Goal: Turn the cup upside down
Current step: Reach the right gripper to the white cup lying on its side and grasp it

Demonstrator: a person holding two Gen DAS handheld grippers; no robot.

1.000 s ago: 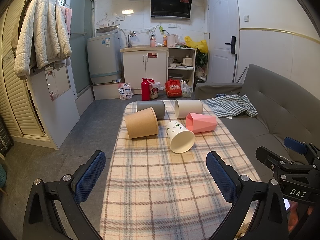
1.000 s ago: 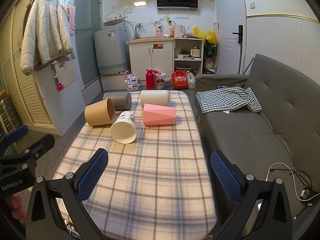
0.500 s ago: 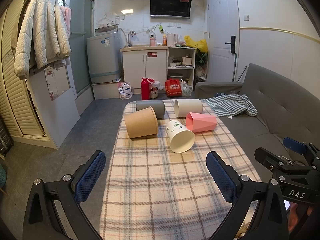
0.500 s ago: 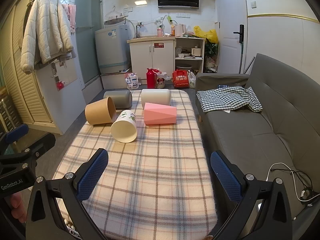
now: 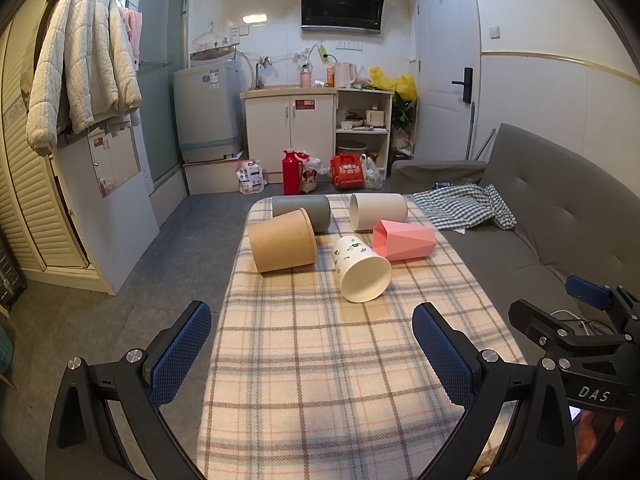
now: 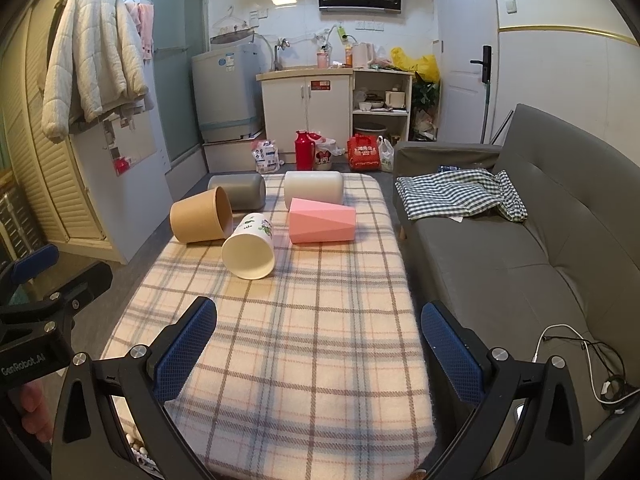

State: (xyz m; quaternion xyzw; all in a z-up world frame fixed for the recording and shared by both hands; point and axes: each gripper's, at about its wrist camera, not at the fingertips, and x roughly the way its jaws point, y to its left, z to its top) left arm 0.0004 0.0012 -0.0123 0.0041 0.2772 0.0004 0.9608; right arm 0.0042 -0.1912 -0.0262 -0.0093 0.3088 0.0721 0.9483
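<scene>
Several cups lie on their sides on the plaid-covered table (image 5: 320, 360): a brown paper cup (image 5: 282, 245) (image 6: 200, 220), a white printed cup (image 5: 360, 274) (image 6: 250, 250) with its mouth toward me, a pink faceted cup (image 5: 404, 239) (image 6: 322, 221), a grey cup (image 5: 302, 210) (image 6: 237, 190) and a cream cup (image 5: 378, 211) (image 6: 314, 187) at the far end. My left gripper (image 5: 312, 354) is open and empty above the table's near left part. My right gripper (image 6: 318, 354) is open and empty above the near right part. Both stand well short of the cups.
A grey sofa (image 6: 520, 248) with a checked cloth (image 6: 460, 194) runs along the table's right side. A white cable (image 6: 576, 360) lies on the sofa. Floor lies left of the table. Cabinets, a washing machine (image 5: 208, 112) and bags stand at the far wall.
The right wrist view has edged slightly closer to the cups. The left gripper has barely moved. Both grippers stay open.
</scene>
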